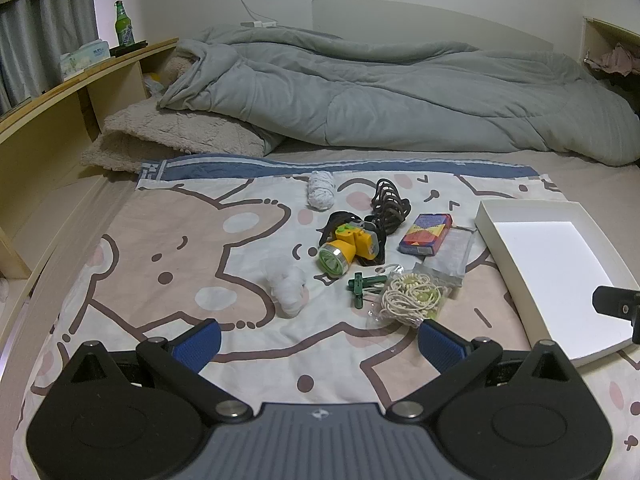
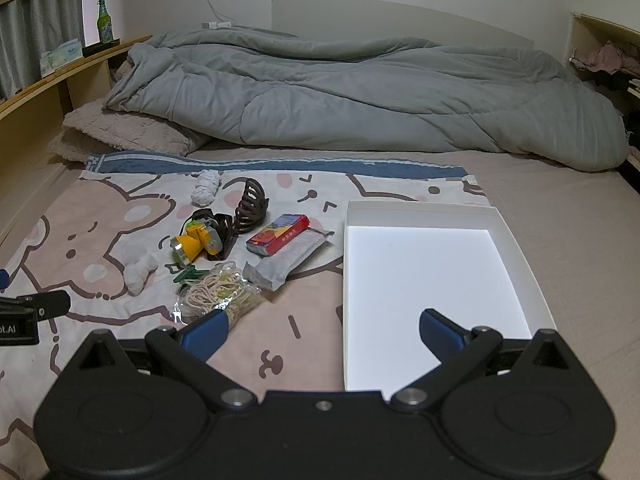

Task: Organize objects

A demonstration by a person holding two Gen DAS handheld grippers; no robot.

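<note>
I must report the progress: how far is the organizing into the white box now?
Done: nothing; the white box is empty. In hand: nothing; left gripper and right gripper are open. Left: headlamp, card pack, string bag, green clips and other items lie on the sheet.

Left gripper and right gripper: blue ribbed fingertip pads, black linkage arms, silver pivot screws, grey ridged body at lower frame.
</note>
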